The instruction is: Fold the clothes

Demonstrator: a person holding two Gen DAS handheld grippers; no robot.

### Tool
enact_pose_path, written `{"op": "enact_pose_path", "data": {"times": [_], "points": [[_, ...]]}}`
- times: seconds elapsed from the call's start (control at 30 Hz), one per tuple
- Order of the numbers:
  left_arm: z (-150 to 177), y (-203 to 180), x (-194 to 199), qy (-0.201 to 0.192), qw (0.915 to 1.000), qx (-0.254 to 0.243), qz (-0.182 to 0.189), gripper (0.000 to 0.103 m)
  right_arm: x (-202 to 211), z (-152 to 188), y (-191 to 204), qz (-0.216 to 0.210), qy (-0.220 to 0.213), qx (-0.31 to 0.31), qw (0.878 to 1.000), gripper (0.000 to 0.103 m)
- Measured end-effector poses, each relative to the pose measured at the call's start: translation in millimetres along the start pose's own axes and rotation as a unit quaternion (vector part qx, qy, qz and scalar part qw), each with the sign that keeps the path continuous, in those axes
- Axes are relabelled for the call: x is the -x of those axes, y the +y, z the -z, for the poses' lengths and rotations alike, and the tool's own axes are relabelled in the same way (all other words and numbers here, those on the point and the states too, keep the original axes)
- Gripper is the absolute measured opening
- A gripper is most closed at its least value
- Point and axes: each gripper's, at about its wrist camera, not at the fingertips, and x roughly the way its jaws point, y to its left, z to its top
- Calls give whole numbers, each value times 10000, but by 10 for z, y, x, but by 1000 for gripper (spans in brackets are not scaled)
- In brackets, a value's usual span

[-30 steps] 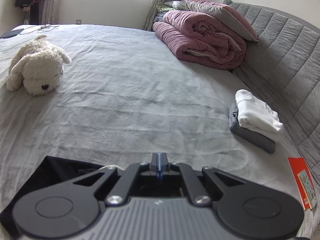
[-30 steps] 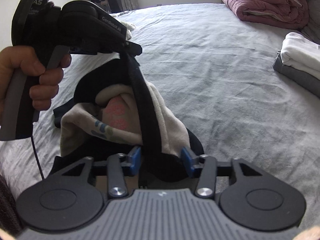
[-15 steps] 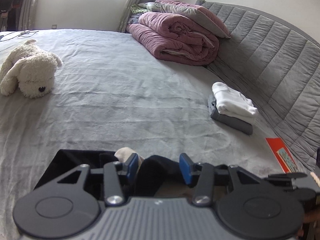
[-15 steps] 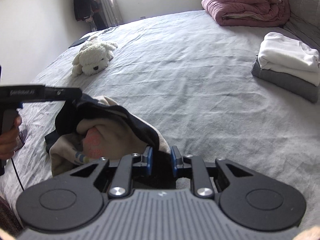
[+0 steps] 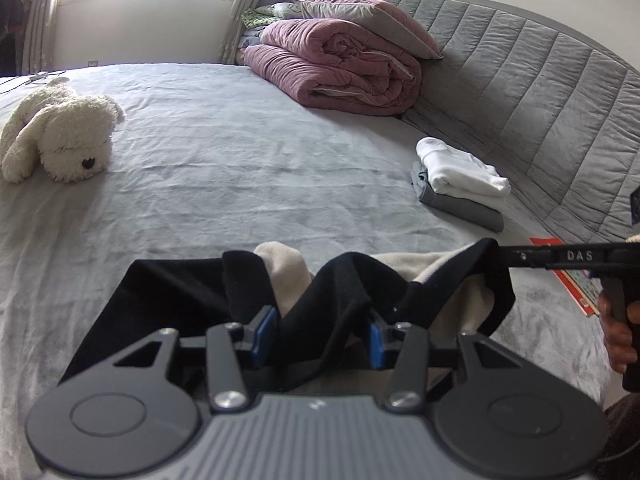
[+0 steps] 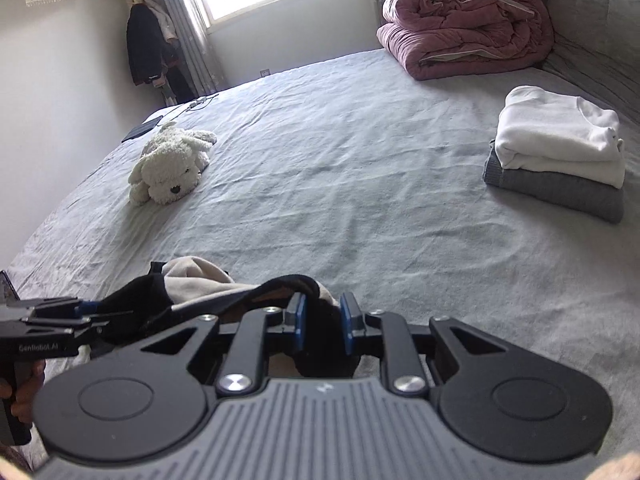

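Holding the black garment (image 5: 180,300) at the grey bed's (image 5: 260,168) near edge.
Right gripper (image 6: 322,322) is pinching its hem; left gripper's (image 5: 318,332) jaws are standing wider around a fold, open sheet lying ahead.

Left gripper (image 5: 318,334): jaws apart, having just opened from shut; black cloth lies loosely between the blue pads, and whether either pad presses it cannot be told. Gripper pitched downward. Right gripper (image 6: 322,322): jaws narrow, having just closed further, pads clamped on a black fold. Right hand (image 5: 618,332) wraps its handle; left hand (image 6: 22,390) grips likewise.
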Motion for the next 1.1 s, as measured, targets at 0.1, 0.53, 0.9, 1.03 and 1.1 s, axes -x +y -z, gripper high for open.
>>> {"op": "enact_pose_path", "data": {"times": [0.1,0.53,0.9,1.03,1.1], "points": [[52,35,-27,24,10000,58,-9,47,-78,-40,-48,-148,28,-159,9998,20],[176,17,17,10,9995,-260,-199,46,-523,165,-346,-257,739,-1088,9910,36],[215,8,52,-313,9973,-163,-639,26,-76,309,-329,-410,602,-757,9945,60],[205,4,46,-375,9960,-59,-815,13,-210,447,-324,-153,695,-631,9955,60],[185,-12,50,-416,9948,-19,-929,11,-311,507,-347,-106,722,-744,9946,56]]}}
